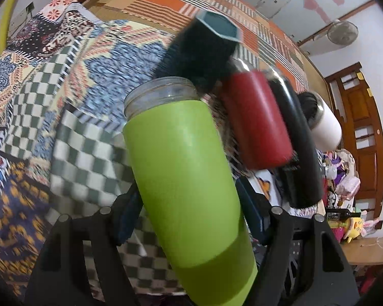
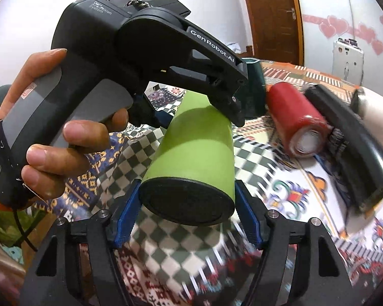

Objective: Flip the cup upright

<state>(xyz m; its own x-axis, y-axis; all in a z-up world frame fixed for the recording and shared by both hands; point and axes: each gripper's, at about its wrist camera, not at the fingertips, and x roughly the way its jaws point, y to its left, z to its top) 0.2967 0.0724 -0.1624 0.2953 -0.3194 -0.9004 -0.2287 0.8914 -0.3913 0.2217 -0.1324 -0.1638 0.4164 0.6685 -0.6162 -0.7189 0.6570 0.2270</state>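
A lime green cup [image 1: 189, 168] with a clear threaded rim is held in the air above the patterned bedspread, tilted, its open rim pointing up and away in the left wrist view. My left gripper [image 1: 191, 216] is shut on its body. In the right wrist view the green cup [image 2: 196, 153] shows its black base toward the camera, and my right gripper [image 2: 186, 214] is closed on its base end, blue pads against both sides. The left gripper's body [image 2: 150, 51] and the hand holding it sit above the cup.
A dark teal cup [image 1: 204, 48], a red cup [image 1: 255, 119], a black bottle [image 1: 298, 142] and a white cup [image 1: 326, 125] lie on their sides on the bedspread [image 1: 63, 102] beyond the green cup. A wooden door [image 1: 365, 137] is at right.
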